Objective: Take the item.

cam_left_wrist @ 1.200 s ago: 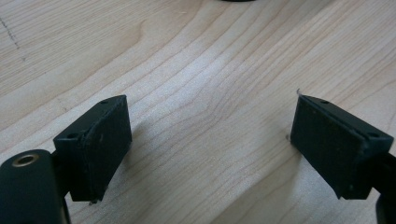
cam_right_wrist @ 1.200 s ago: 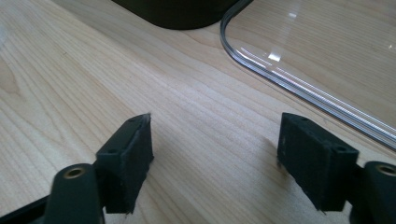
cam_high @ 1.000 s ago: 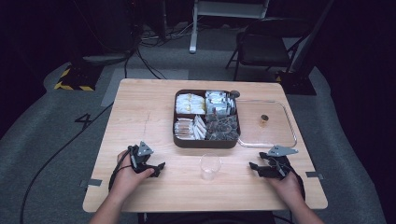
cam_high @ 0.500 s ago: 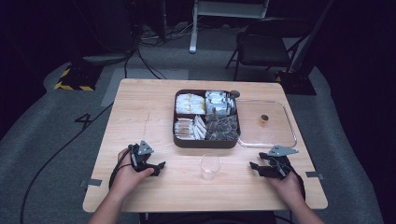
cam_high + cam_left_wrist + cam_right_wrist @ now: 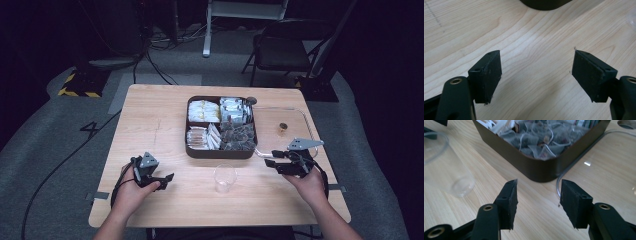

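Tabletop unchanged; right gripper (image 5: 272, 162) (empty, jaws closing) has risen.

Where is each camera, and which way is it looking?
High view: sits above the person's side, looking forward and down at the table; both forearms, the left gripper and right gripper show.
Left gripper view: rides on the left gripper, looking past its open jaws at bare wood and the tray's edge.
Right gripper view: rides on the right gripper, facing the brown tray of tea bags, with the clear cup at left.
Shared: tray and cup also appear from above.
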The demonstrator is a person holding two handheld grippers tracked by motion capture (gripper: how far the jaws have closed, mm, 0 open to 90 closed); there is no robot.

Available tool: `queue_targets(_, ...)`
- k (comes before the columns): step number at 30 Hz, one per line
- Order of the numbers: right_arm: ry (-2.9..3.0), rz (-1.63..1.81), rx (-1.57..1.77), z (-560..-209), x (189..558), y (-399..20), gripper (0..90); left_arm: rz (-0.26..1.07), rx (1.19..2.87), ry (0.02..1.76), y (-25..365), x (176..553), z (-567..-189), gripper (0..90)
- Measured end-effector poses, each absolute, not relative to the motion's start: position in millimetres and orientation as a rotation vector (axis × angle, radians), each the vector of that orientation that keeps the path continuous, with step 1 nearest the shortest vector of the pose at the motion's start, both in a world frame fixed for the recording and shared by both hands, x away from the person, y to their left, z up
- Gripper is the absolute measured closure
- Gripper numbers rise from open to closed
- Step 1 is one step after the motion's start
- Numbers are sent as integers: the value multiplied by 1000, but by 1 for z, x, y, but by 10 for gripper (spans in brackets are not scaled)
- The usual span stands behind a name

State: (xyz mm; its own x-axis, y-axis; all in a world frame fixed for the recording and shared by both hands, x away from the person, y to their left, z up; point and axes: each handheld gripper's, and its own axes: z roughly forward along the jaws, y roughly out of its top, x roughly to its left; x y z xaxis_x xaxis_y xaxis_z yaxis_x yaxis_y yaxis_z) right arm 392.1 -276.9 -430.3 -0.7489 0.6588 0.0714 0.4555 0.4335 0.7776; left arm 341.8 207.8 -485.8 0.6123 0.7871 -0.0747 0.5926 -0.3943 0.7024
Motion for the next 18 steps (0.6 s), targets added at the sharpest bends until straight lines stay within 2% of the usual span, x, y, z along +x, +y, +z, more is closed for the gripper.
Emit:
queue_targets(9,2414,1269,928,-396,400,-267,481,316,2177,1096,208,343,-493,243)
queue_targets(18,2391,1292,892,-370,418,-254,493,340,2188,1100,210,357,-497,234)
